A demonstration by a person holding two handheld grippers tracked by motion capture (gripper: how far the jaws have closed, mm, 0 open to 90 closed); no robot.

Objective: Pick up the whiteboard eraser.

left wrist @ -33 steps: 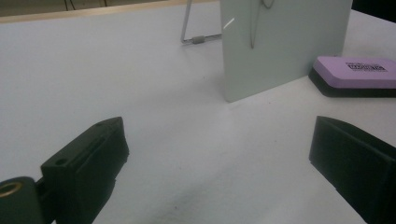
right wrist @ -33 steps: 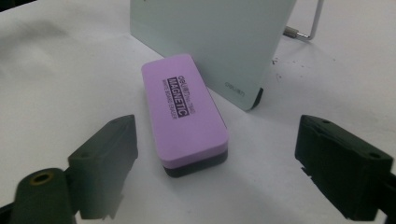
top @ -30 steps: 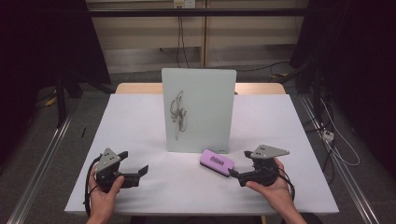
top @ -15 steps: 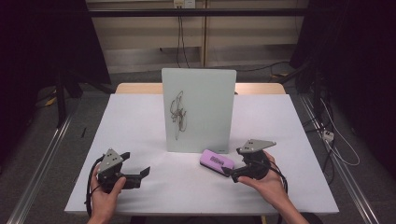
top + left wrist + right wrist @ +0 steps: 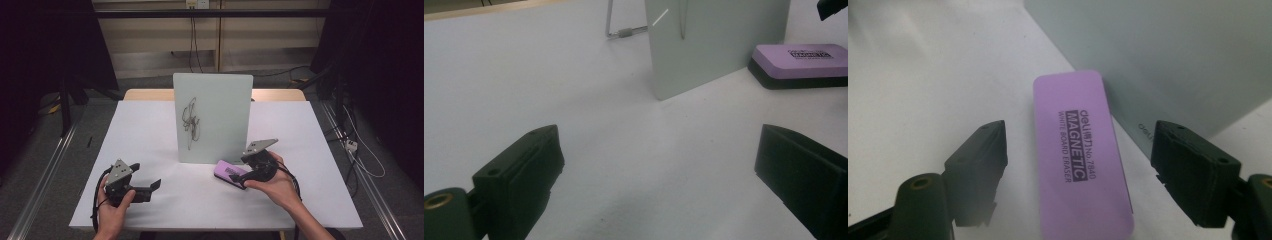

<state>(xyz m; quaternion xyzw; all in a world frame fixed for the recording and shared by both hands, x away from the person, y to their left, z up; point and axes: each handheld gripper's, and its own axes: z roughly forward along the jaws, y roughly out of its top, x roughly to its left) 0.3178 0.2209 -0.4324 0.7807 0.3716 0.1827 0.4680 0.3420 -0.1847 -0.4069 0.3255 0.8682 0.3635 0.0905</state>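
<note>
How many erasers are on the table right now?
1. The purple eraser lies flat on the white table, just in front of the upright whiteboard's right corner, between the open jaws of the right claw.

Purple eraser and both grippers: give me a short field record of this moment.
eraser: purple whiteboard eraser flat on the white table, in front of the upright whiteboard
board: black scribble on it
right gripper: right gripper astride the eraser, jaws have just been closing, gaps remain on both sides
left gripper: left gripper open over bare table
grip: not yet made
</note>
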